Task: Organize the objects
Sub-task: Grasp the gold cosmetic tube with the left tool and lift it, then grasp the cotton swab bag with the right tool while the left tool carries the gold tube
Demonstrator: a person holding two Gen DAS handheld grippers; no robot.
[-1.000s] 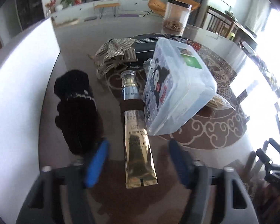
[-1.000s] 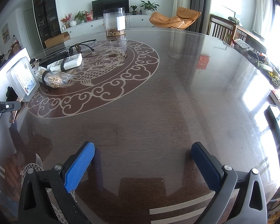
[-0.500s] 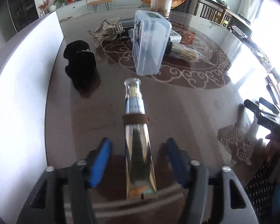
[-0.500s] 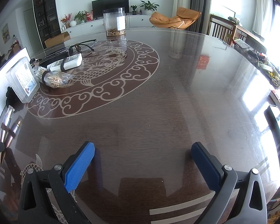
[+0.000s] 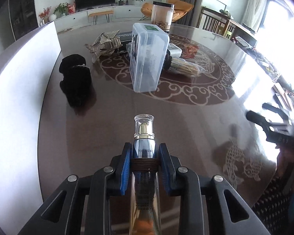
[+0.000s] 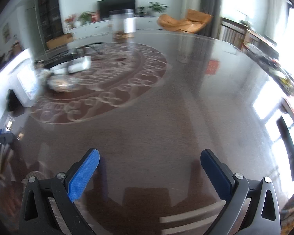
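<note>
My left gripper (image 5: 144,152) is shut on a gold cosmetic tube (image 5: 144,152) with a clear cap, gripping it at its dark band, above the dark table (image 5: 115,121). Farther on stand a clear plastic box (image 5: 147,58), a black glove (image 5: 76,78), a bag of sticks (image 5: 184,67) and a woven paper fish (image 5: 105,41). My right gripper (image 6: 150,160) is open and empty, low over bare table near the front edge. The right wrist view is blurred; the box (image 6: 27,86) and the left gripper (image 6: 0,139) show at its far left.
A white board (image 5: 15,98) borders the table on the left. A clear jar with a black lid (image 5: 162,13) stands at the far side. A white adapter (image 5: 174,50) and a dark flat case (image 5: 125,37) lie behind the box. The right gripper (image 5: 272,125) shows at the right.
My left gripper has closed on the gold tube and pulled it back from the box and glove. The right gripper has started moving, blurring its view.
</note>
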